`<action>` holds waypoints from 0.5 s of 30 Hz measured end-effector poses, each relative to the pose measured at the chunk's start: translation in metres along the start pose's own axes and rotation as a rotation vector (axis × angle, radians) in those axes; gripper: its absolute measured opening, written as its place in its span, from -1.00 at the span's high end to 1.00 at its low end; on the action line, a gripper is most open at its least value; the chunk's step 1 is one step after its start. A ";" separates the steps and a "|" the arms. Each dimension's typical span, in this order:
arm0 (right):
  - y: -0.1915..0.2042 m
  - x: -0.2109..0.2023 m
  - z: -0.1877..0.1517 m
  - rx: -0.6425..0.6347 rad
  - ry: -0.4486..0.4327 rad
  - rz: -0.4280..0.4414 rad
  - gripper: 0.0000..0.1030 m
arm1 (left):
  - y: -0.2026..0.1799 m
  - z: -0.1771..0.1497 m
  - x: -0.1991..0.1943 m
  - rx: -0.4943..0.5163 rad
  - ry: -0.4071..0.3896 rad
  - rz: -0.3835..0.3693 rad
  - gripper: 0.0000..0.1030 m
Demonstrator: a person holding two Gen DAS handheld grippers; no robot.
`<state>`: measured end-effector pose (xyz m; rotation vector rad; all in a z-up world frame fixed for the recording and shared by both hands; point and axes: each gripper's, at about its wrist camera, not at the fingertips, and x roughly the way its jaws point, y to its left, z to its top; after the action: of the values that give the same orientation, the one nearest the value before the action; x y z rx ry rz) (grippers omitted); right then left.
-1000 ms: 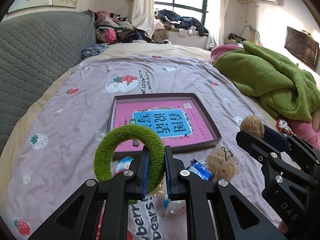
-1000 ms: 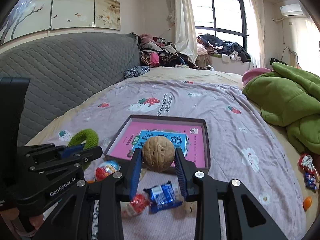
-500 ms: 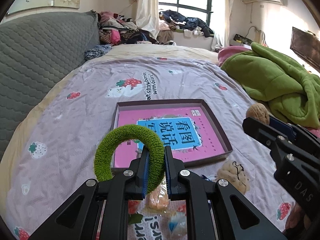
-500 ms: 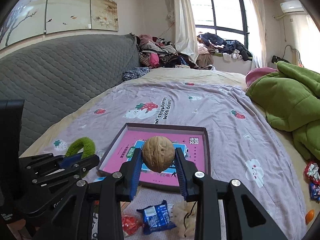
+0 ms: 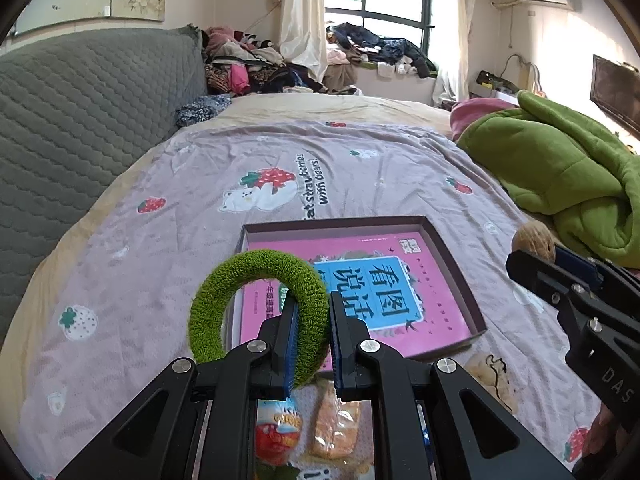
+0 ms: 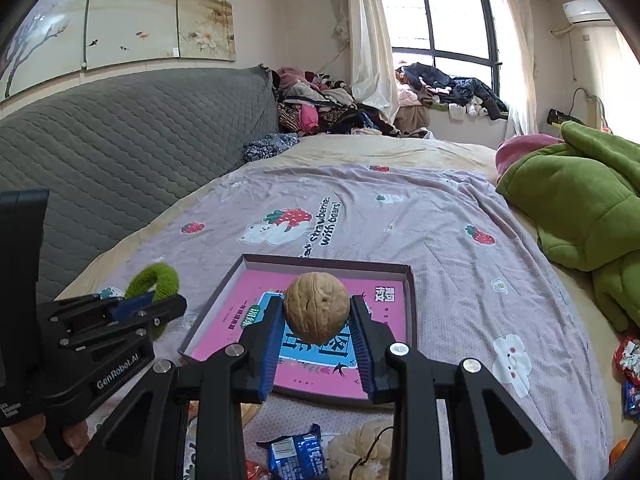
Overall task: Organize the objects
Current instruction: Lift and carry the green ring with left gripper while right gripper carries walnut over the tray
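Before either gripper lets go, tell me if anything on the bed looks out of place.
Small items lie loose on the strawberry sheet short of the pink-lined tray: a blue snack packet, a red-and-yellow packet and an orange wrapped snack. More wrappers sit far to the right. The tray lies askew to the sheet's print.

Fuzzy ring (image 5: 256, 304) showing green; walnut (image 6: 316, 306) showing tan; box (image 5: 452, 256) showing pink inside, blue panel; bedsheet (image 5: 200, 184) showing lilac, strawberry print.

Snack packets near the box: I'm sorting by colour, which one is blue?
The blue wrapper below the right gripper, beside the beige plush toy; the others are red or orange.
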<state>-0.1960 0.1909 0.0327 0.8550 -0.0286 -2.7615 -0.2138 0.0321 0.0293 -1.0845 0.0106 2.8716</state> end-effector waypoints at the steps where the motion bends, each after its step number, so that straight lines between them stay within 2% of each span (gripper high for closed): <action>1: -0.001 0.005 0.001 0.001 0.010 0.003 0.35 | 0.001 0.002 0.003 -0.003 0.006 -0.005 0.73; 7: -0.001 0.029 -0.001 -0.020 0.040 0.009 0.35 | -0.002 0.006 0.024 0.024 0.030 0.009 0.73; 15: -0.012 0.069 -0.012 -0.001 0.109 -0.006 0.35 | 0.002 0.001 0.062 0.036 0.102 0.008 0.73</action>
<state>-0.2466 0.1870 -0.0168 1.0053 -0.0051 -2.7158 -0.2610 0.0343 -0.0104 -1.2257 0.0727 2.8078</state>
